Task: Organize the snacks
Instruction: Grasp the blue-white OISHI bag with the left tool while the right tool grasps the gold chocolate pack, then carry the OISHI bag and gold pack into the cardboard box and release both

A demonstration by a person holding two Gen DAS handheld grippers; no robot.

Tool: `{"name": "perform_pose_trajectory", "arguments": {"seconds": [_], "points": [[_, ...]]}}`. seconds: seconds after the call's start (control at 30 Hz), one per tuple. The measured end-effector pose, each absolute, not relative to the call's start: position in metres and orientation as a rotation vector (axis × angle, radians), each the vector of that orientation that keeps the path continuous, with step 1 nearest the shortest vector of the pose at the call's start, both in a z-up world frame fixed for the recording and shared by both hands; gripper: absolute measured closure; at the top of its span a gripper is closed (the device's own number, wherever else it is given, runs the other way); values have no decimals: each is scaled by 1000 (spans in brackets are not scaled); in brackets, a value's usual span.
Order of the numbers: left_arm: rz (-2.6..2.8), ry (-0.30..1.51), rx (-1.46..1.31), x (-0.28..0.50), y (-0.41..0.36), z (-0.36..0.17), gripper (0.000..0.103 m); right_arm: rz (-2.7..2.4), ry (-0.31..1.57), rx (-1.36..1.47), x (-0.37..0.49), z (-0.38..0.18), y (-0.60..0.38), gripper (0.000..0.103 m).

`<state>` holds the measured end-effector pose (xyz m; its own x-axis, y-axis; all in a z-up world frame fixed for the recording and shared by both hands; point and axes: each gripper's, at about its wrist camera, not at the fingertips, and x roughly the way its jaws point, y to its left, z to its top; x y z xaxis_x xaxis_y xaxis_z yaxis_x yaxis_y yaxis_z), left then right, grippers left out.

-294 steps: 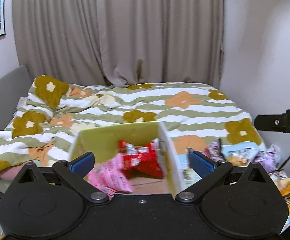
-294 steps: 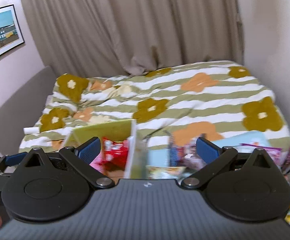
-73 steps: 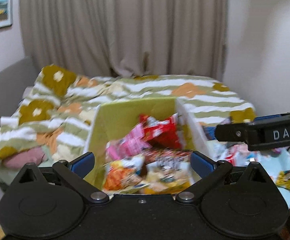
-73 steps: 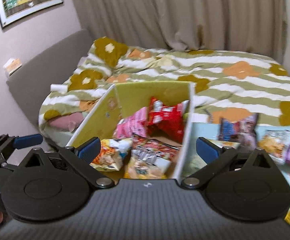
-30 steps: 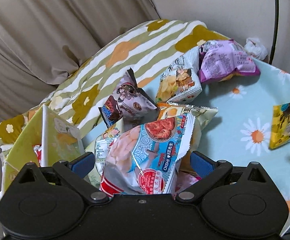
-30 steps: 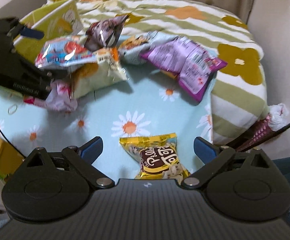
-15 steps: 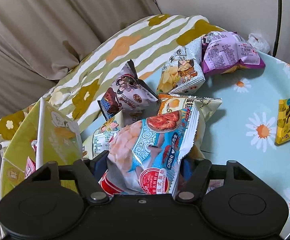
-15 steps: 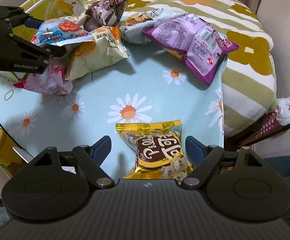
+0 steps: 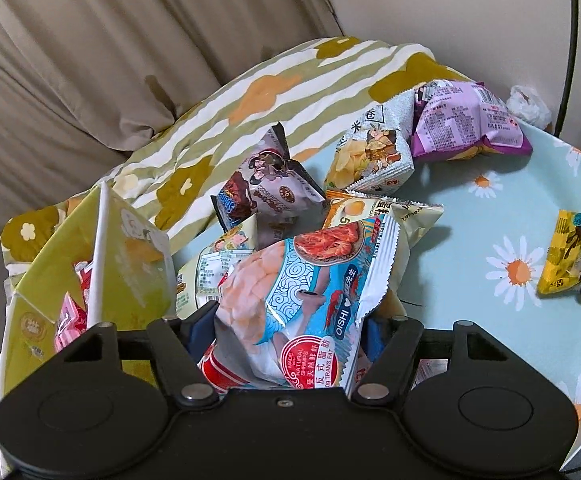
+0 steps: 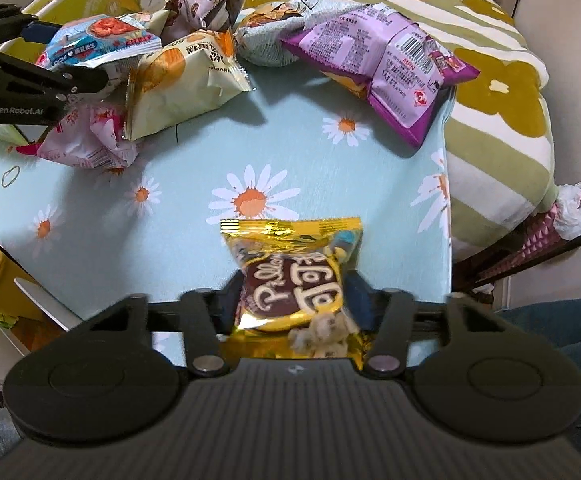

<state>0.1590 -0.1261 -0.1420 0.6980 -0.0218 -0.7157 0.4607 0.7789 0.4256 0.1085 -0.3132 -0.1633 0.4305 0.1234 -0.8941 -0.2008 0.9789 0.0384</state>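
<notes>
- My left gripper (image 9: 286,332) clamped the crinkly shrimp-chip bag (image 9: 302,296), at 6 o'clock.
- My right gripper (image 10: 292,300) was closing, pads against the glossy yellow foil packet (image 10: 290,276), on the daisy-print tablecloth (image 10: 194,152).

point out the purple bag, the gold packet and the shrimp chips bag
purple bag (image 10: 378,54), right wrist view, on its printed back panel
gold packet (image 10: 292,280), right wrist view, on the brown label at its middle
shrimp chips bag (image 9: 290,300), left wrist view, on the blue swirl print at its middle
</notes>
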Motion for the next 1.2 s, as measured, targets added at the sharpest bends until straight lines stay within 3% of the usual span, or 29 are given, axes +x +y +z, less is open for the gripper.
{"name": "perform_pose_trajectory", "arguments": {"seconds": [0.57, 1.2], "points": [[-168, 617, 521, 128, -112, -73, 30, 268, 932, -76, 117, -94, -297, 45], [99, 553, 400, 154, 23, -8, 29, 496, 722, -49, 198, 7, -136, 45]]}}
